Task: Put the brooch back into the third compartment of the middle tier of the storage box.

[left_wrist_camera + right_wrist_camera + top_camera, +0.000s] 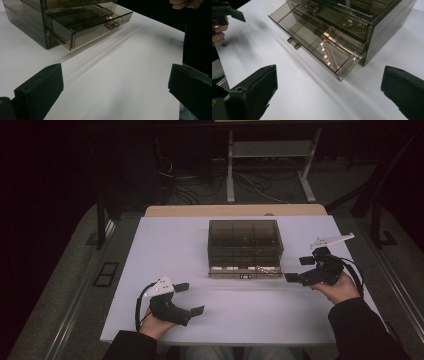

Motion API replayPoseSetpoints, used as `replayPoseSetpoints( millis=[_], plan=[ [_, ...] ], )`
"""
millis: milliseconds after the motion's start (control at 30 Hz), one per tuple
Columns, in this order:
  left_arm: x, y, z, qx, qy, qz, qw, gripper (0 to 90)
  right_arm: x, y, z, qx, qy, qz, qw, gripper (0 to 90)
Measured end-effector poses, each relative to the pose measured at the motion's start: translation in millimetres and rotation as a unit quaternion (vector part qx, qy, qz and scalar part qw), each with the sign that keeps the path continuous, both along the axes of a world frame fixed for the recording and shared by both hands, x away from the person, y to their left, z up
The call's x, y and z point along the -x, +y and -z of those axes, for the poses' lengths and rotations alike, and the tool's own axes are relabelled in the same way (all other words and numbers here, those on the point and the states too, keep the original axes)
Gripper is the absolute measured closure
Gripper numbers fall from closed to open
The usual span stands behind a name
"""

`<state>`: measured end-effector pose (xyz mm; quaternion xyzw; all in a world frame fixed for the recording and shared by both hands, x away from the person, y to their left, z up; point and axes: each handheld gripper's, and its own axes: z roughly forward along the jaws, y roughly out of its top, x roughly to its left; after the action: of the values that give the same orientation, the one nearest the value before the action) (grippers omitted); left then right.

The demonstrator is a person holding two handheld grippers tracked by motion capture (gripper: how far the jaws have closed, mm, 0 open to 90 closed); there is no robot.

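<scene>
Inside the smoky drawer point(317, 37) (pulled open) lies a pearl necklace point(325, 53).

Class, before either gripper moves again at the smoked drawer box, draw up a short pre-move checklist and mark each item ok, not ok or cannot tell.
1. Bottom drawer pulled out: ok.
2. Pearl bracelet lying inside that drawer: ok.
3. Right gripper open, nothing between its jaws: ok.
4. Left gripper open, nothing between its jaws: ok.
5. Drawer handle free of both grippers: ok.
6. Upper drawers shut: cannot tell.
</scene>
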<state>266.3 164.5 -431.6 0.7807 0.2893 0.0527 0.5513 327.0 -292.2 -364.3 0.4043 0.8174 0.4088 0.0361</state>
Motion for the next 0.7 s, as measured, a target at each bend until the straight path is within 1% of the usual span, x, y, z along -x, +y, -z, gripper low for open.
replayPoseSetpoints(
  millis=[200,333,567,700],
  plan=[
    [0.1,-0.2,0.0,0.000,0.000,0.000,1.0000,0.0,7.7,-5.4,3.5,-0.012,-0.002,0.006,0.9999,0.4],
    [0.0,-0.1,0.0,0.000,0.001,0.000,1.0000,0.0,13.3,-7.4,7.5,-0.014,0.002,0.010,0.9998,0.4],
    [0.0,-0.3,0.0,0.000,0.001,0.000,1.0000,0.0,22.2,-9.9,15.2,-0.020,-0.003,0.011,0.9997,0.4],
    [0.1,-0.3,-0.1,0.002,0.000,-0.001,1.0000,0.0,27.0,-10.7,17.4,-0.026,-0.003,0.012,0.9996,0.4]
  ],
)
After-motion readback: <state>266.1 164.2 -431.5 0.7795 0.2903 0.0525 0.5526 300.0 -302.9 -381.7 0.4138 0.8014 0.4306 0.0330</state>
